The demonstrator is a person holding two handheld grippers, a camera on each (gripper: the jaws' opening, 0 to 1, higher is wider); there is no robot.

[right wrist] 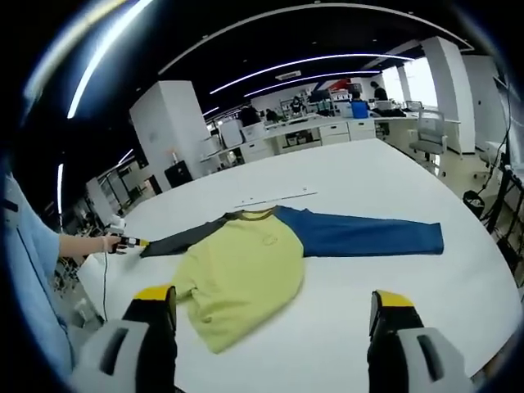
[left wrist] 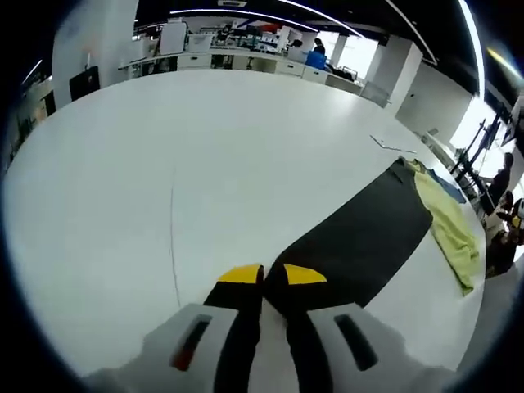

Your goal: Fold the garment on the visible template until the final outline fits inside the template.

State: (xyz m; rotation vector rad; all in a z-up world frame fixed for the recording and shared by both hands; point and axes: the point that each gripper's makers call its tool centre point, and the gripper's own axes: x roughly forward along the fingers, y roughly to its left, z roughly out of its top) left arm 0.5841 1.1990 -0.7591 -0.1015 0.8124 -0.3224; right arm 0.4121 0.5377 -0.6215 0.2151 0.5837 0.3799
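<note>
In the left gripper view the left gripper (left wrist: 273, 278) has its yellow-tipped fingers (left wrist: 241, 274) drawn nearly together, pinched on the cuff of the garment's dark sleeve (left wrist: 360, 241). That sleeve runs away from the fingertips up and to the right across the white surface (left wrist: 205, 164), and the yellow-green body of the garment (left wrist: 449, 221) lies at its far end, with a sliver of blue beyond it. A thin line (left wrist: 172, 237) crosses the surface to the left of the fingers.

In the right gripper view the right gripper (right wrist: 274, 315) has its fingers (right wrist: 155, 299) spread wide apart and holding nothing, above the surface (right wrist: 368, 311). The garment (right wrist: 241, 270) lies flat just ahead of them, its yellow-green hem closest to the left finger. Its dark sleeve (right wrist: 184, 237) stretches to the left, where the left gripper (right wrist: 123, 243), held by a person's hand (right wrist: 86, 244), grips the cuff. The blue sleeve (right wrist: 368, 235) stretches out to the right, ahead of the right finger. A thin pale strip (right wrist: 274, 199) lies on the surface just beyond the collar.
</note>
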